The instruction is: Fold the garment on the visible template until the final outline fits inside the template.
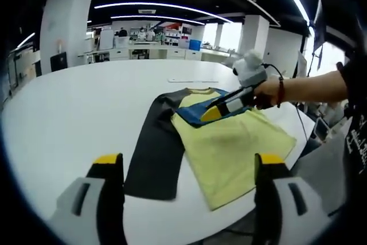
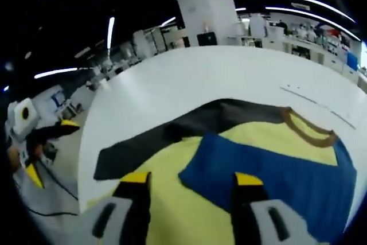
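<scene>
One garment (image 1: 221, 147), yellow with a blue sleeve and a black sleeve, lies flat on the single white desk (image 1: 74, 107), near its edge. Two tools show: the left tool (image 1: 189, 167) hangs wide apart and empty short of the cloth, while the right tool (image 2: 192, 182) hovers wide over the blue sleeve (image 2: 275, 176).

I can read no text, label or number from here. White marks on the person's dark clothing (image 1: 356, 142) are too blurred to make out.
</scene>
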`<action>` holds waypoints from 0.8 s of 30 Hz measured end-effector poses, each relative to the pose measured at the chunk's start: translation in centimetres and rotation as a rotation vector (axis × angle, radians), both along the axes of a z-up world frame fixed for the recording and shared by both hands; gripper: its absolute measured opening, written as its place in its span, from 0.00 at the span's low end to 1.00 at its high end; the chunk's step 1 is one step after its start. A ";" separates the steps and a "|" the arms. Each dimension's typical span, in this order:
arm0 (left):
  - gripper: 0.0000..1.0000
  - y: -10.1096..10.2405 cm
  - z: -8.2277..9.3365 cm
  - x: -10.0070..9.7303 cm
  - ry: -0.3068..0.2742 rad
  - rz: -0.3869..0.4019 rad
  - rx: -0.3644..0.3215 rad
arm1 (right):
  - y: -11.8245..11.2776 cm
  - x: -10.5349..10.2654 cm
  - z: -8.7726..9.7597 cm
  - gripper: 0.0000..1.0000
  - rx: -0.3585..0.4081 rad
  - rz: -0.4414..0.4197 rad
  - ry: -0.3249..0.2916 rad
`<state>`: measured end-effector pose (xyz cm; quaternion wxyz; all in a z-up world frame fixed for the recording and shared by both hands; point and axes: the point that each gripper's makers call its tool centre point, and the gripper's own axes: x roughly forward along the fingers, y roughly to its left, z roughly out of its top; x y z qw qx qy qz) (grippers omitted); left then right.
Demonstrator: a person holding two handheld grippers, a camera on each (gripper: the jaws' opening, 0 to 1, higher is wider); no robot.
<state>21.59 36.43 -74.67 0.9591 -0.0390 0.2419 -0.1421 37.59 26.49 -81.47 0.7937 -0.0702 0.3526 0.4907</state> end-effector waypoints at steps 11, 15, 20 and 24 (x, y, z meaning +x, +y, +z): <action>0.92 0.0 0.7 0.7 -0.018 0.003 0.002 | -3.2 1.2 1.2 0.61 -0.013 -0.019 -0.071; 0.93 0.0 0.7 1.0 -0.023 0.007 0.000 | -5.2 2.8 1.4 0.60 -0.031 -0.042 -0.101; 0.94 -0.2 0.8 1.2 -0.023 0.001 0.005 | -8.1 3.8 1.9 0.60 -0.041 -0.084 -0.124; 0.95 -0.4 0.8 1.3 -0.023 -0.002 0.005 | -10.7 4.4 2.0 0.60 -0.039 -0.132 -0.127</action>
